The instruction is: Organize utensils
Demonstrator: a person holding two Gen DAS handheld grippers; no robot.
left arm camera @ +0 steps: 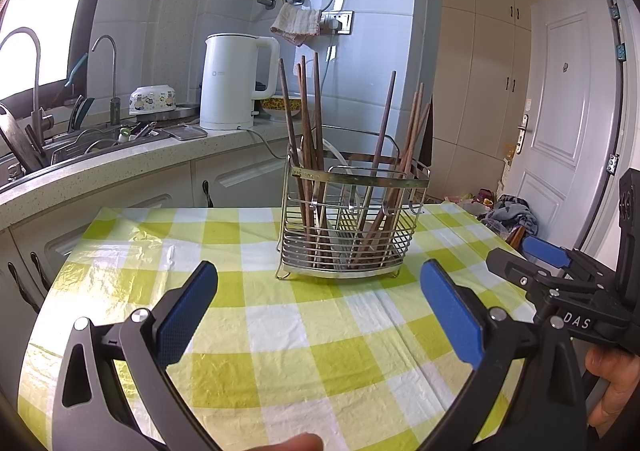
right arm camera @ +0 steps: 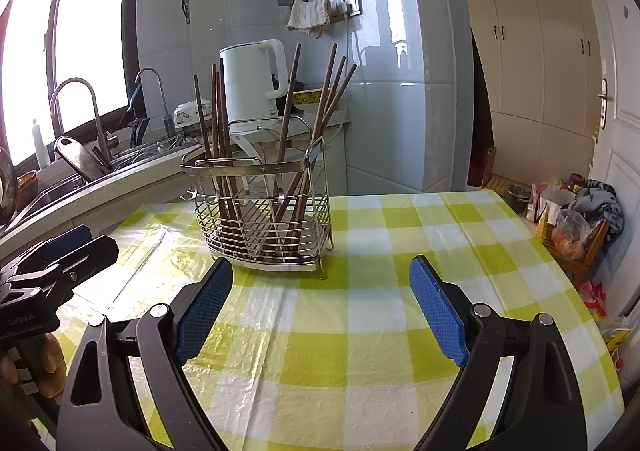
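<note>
White kettle (left arm camera: 234, 83) on the counter (left arm camera: 120, 163), beside the sink (left arm camera: 80, 143)

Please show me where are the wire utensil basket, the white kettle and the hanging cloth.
wire utensil basket (left arm camera: 394, 239), left wrist view, front wire wall.
white kettle (left arm camera: 228, 83), left wrist view, body.
hanging cloth (right arm camera: 308, 17), right wrist view, middle fold.

Bright window (right arm camera: 80, 35) over sink counter (left arm camera: 120, 167); pale tiled wall (right arm camera: 400, 91); white door (left arm camera: 560, 99); cream cupboards (right arm camera: 532, 51)

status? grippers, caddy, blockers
Left gripper and right gripper: jaws open, empty. Chopsticks upright in wire caddy on tablecloth. Nothing in the way.
</note>
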